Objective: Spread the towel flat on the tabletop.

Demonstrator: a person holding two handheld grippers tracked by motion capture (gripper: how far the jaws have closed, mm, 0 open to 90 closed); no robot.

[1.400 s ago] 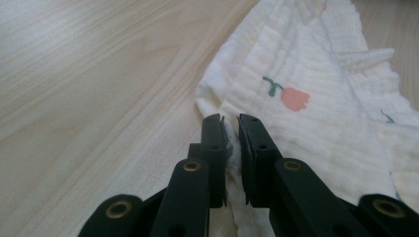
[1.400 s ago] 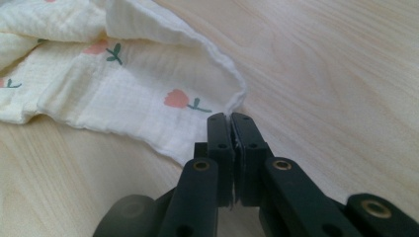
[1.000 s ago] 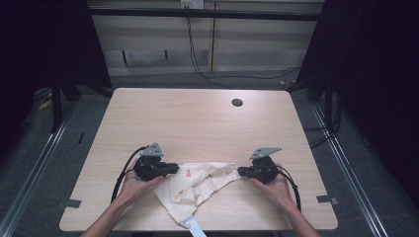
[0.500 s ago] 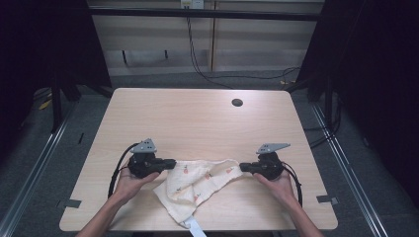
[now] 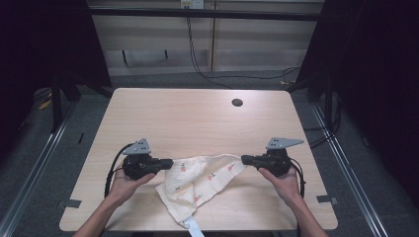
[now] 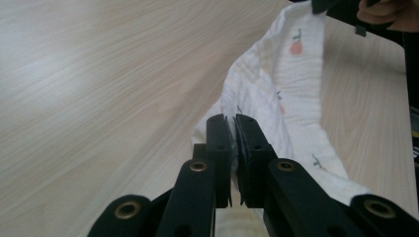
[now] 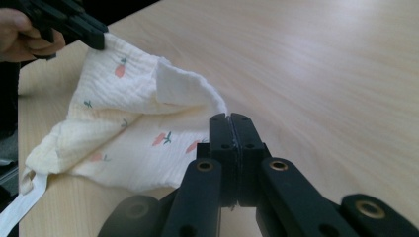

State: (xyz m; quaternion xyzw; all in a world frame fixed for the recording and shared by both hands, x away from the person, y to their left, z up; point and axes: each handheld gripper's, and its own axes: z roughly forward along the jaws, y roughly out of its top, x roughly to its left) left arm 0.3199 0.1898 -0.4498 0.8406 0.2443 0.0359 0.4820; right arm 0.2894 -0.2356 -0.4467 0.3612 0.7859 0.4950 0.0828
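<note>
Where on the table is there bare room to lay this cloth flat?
The far half of the table, between the claws and the small round hole, is bare. The near edge is crowded: cloth stretched between left claw and right claw.

The cloth's (image 5: 197, 182) white strap (image 5: 194, 228) is cut off by the high view's bottom edge.
</note>
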